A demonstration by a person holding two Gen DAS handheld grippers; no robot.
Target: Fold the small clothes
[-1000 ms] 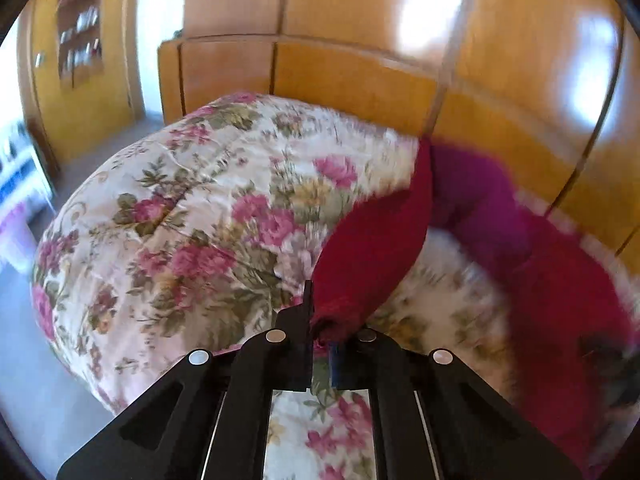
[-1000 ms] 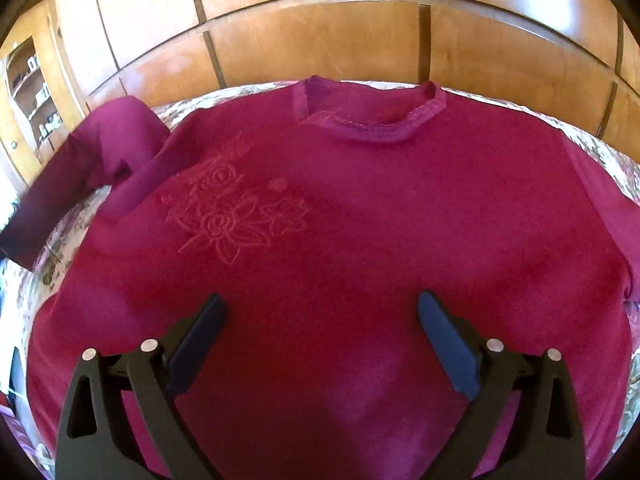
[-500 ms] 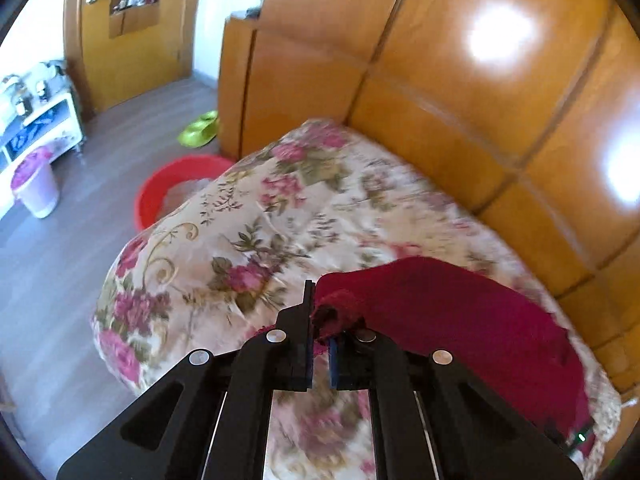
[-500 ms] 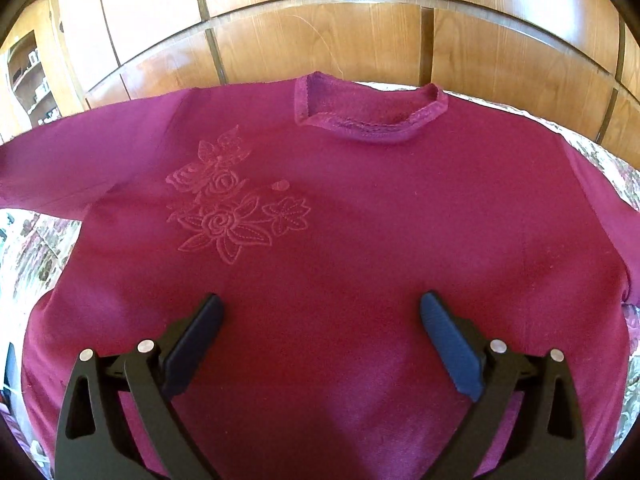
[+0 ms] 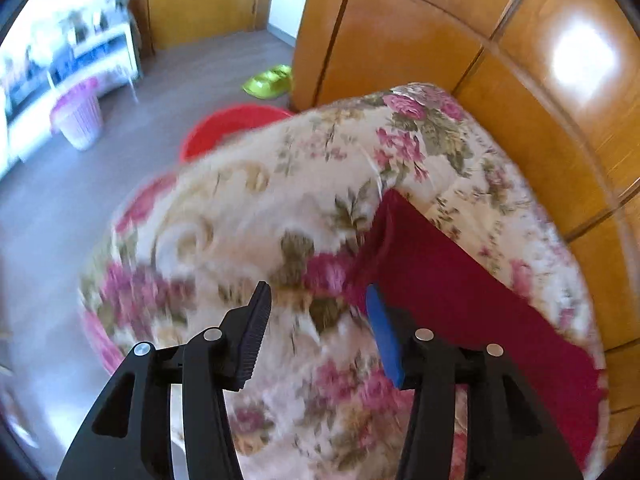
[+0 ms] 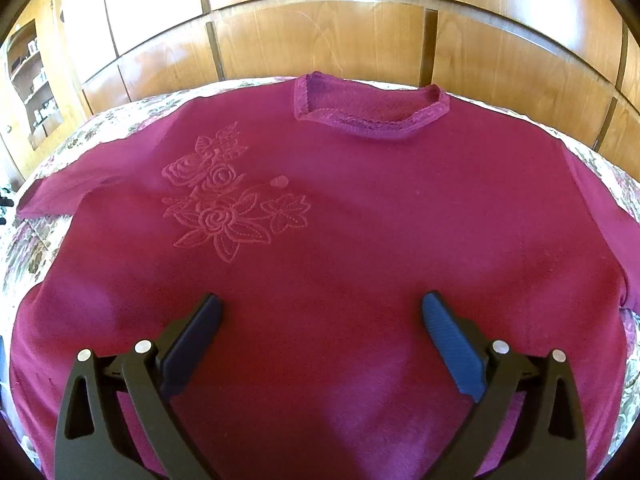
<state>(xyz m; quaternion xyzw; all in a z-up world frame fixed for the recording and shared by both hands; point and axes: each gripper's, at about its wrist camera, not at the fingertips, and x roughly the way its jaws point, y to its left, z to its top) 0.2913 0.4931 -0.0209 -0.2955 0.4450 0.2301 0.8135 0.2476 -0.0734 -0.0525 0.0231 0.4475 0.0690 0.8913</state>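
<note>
A magenta sweater (image 6: 360, 240) with embossed flowers lies flat, front up, on a floral bedspread (image 6: 24, 256), its collar (image 6: 372, 112) toward the wooden headboard. Its left sleeve (image 6: 68, 192) lies stretched out to the left. My right gripper (image 6: 320, 312) is open and empty, hovering over the sweater's lower middle. In the left wrist view the sleeve (image 5: 460, 280) lies flat on the bedspread (image 5: 248, 216). My left gripper (image 5: 316, 304) is open, with the sleeve cuff just beyond its right finger (image 5: 384, 332).
The wooden headboard (image 6: 320, 36) runs along the far side of the bed. On the floor to the left are a red basin (image 5: 224, 124), green slippers (image 5: 268, 80), a pink bin (image 5: 78, 116) and a white shelf unit (image 5: 72, 60).
My left gripper carried the sleeve outward to the left, laid it flat and opened, letting the cuff go. The right gripper has stayed open over the sweater.
</note>
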